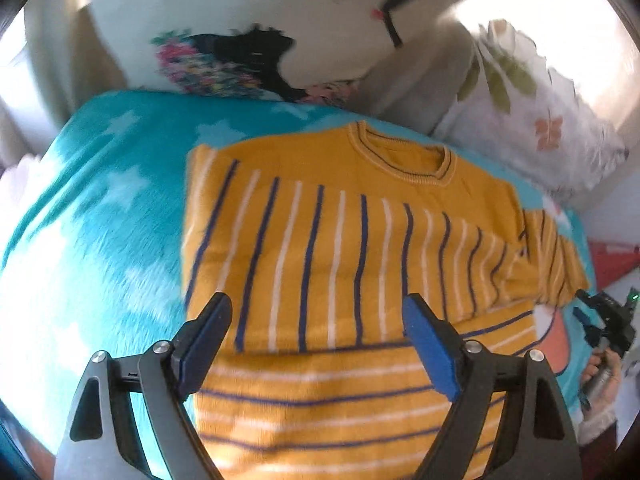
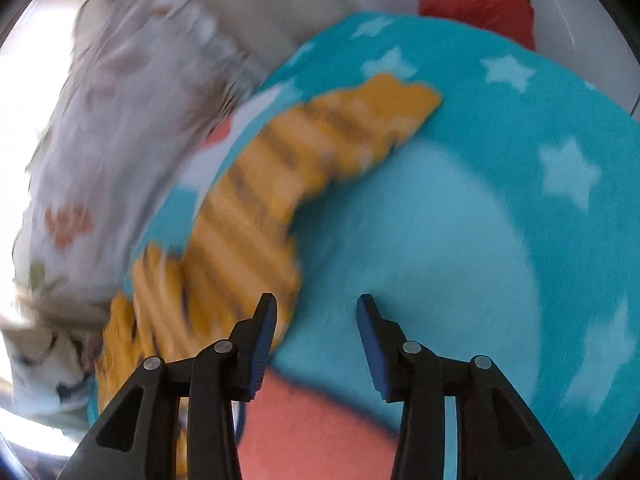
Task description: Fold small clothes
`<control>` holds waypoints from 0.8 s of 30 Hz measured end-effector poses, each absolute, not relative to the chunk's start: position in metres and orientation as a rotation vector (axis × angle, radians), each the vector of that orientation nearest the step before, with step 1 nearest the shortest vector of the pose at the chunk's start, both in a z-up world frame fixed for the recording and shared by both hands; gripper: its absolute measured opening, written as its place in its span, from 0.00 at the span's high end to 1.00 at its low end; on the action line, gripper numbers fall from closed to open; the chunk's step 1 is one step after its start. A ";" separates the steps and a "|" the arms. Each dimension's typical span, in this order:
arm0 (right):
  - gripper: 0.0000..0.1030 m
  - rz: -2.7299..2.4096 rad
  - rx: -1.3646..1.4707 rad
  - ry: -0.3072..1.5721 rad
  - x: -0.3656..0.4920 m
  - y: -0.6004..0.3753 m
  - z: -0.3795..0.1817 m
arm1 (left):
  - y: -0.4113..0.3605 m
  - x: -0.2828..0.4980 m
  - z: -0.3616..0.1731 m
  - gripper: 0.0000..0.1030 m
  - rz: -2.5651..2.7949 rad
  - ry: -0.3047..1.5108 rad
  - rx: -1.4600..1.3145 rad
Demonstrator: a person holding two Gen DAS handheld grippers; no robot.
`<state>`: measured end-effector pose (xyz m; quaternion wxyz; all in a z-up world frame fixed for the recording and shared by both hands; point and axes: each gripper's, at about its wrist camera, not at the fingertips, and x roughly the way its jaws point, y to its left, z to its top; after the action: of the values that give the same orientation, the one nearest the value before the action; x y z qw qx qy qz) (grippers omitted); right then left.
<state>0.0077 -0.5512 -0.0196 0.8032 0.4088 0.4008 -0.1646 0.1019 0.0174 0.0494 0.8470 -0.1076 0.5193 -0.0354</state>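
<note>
Folding of a small yellow sweater (image 1: 340, 248), partly done: one sleeve already laid across the chest, so its stripes run crosswise to the stripes of the body below. Other sleeve (image 1: 556, 268) not yet folded, lying stretched out to the side toward the right gripper (image 1: 588, 322). Probably the moment between two folds.

Left gripper (image 1: 316, 344): jaws spread wide, nothing between the pads, hanging over the lower body of the sweater, just below the edge of the folded sleeve. Contact with the knit cannot be told, but no pinch visible.

Right gripper (image 2: 316, 332): jaws half spread, empty. Right wrist view strongly blurred. There, the free sleeve (image 2: 280, 184) lies ahead and to the left of the jaws, its near part just beside the left finger, not between the pads.

Sweater spread flat on a turquoise blanket (image 1: 112, 208) with white stars, neck toward the pillows (image 1: 256, 32).

Next move, as a judgement: shift of the right jaws sideways over the sleeve, pinch near the cuff, then carry across the chest. Soft knit, so risk of dragging the whole sweater with it.
</note>
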 end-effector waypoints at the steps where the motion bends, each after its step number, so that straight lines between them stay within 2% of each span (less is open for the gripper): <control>1: 0.56 -0.360 0.891 0.844 0.011 -0.566 -0.020 | 0.021 0.097 0.051 0.16 -0.061 1.097 -0.249; 4: 0.53 -0.349 0.944 0.804 0.030 -0.592 -0.022 | 0.030 0.081 0.056 0.16 -0.016 1.096 -0.282; 7: 0.38 -0.328 1.041 0.749 0.051 -0.613 -0.023 | 0.032 0.067 0.061 0.16 0.017 1.087 -0.288; 9: 0.33 -0.295 1.202 0.679 0.052 -0.631 -0.032 | 0.032 0.059 0.063 0.16 0.042 1.080 -0.293; 11: 0.33 -0.263 1.323 0.628 0.049 -0.641 -0.040 | 0.031 0.052 0.065 0.16 0.067 1.069 -0.300; 13: 0.48 -0.254 1.351 0.635 0.052 -0.646 -0.047 | 0.029 0.049 0.064 0.16 0.081 1.072 -0.308; 14: 0.71 -0.261 1.329 0.662 0.055 -0.644 -0.048 | 0.028 0.049 0.063 0.16 0.085 1.074 -0.310; 15: 0.85 -0.271 1.297 0.697 0.060 -0.645 -0.050 | 0.027 0.047 0.063 0.16 0.093 1.075 -0.311; 18: 0.90 -0.285 1.235 0.738 0.062 -0.647 -0.045 | 0.029 0.043 0.065 0.16 0.112 1.071 -0.316; 24: 0.92 -0.464 0.973 0.693 0.046 -0.672 0.023 | 0.042 0.040 0.065 0.16 0.129 1.059 -0.343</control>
<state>0.0455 -0.6717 0.0230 0.8017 0.4539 0.3231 -0.2163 0.0397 0.0424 0.0654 0.8472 -0.1624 0.5022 0.0611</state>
